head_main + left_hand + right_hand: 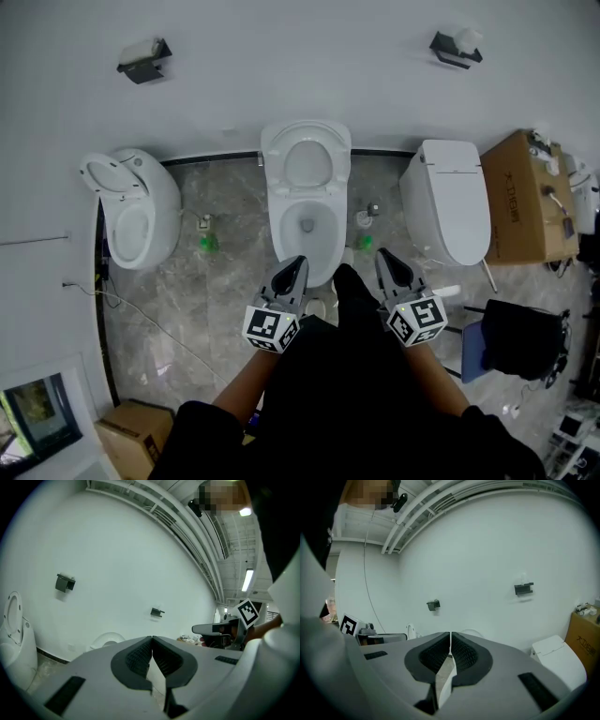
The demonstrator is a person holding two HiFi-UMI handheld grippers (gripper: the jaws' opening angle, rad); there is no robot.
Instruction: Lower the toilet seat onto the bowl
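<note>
left gripper (295, 263) and right gripper (386, 255) hang at the near side of the bowl (281, 228), each with its jaws pressed together on nothing. the toilet seat (306, 137) stands raised behind the bowl. closed tips might slip off its smooth rim, likely letting it slam down.

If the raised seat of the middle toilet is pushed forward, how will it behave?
The seat looks like a stiff white ring, so it probably will not bend. Standing upright at the back of the bowl, it likely swings down, perhaps dropping hard.
</note>
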